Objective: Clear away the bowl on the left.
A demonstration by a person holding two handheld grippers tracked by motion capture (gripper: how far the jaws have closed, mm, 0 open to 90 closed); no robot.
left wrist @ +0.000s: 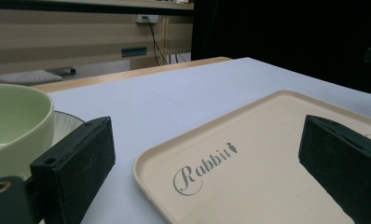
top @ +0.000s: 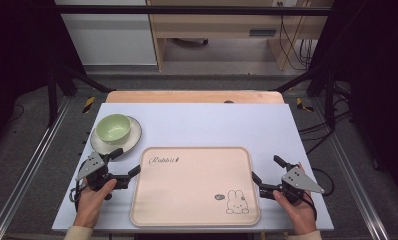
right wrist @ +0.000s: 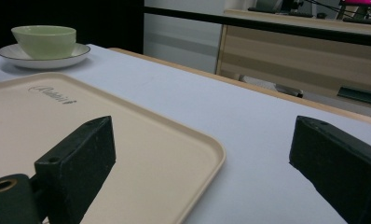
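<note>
A beige tray (top: 194, 185) printed with "Rabbit" and a small rabbit lies flat at the front middle of the white table (top: 212, 125). A pale green bowl (top: 113, 126) sits on a white plate (top: 132, 141) at the back left. My left gripper (top: 127, 161) is open just off the tray's left edge, below the plate. In the left gripper view the left gripper (left wrist: 207, 135) looks over the tray (left wrist: 267, 154), with the bowl (left wrist: 11, 121) beside its left jaw. My right gripper (top: 266, 168) is open by the tray's right edge. Nothing is held in the right gripper (right wrist: 202, 135).
The wooden far edge of the table (top: 194, 96) runs behind the white surface. Dark frame posts stand at both back corners, and a wooden desk (top: 222, 25) with cables is beyond. A person's hands hold both grippers at the front edge.
</note>
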